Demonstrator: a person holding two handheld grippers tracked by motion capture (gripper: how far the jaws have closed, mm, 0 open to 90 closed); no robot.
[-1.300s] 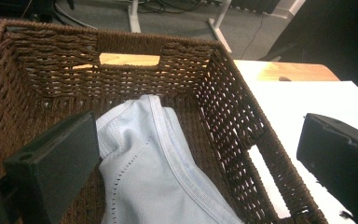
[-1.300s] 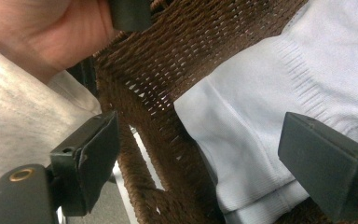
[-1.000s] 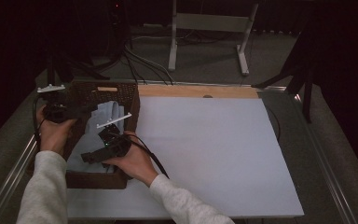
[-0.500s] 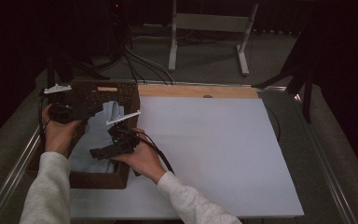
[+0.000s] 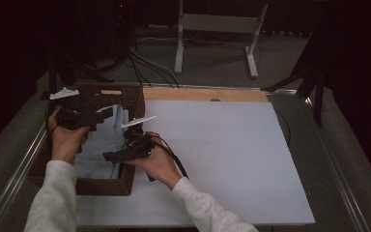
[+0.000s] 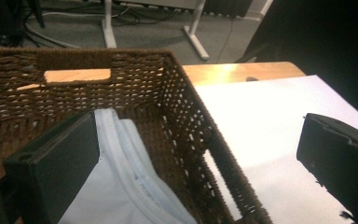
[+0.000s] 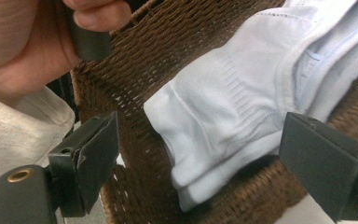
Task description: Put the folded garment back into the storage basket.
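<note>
Your right gripper [image 7: 200,154] and left gripper [image 6: 205,158] both gape empty; the right gripper view reveals the pale garment [image 7: 242,102] draped over the basket [image 7: 144,56] rim.

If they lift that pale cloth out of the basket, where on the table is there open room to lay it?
The white board lies bare from the wicker basket across to its right edge, back to the wooden strip. It is crowded at the left: the basket holds the light blue garment, with the left gripper and right gripper open over it.
</note>
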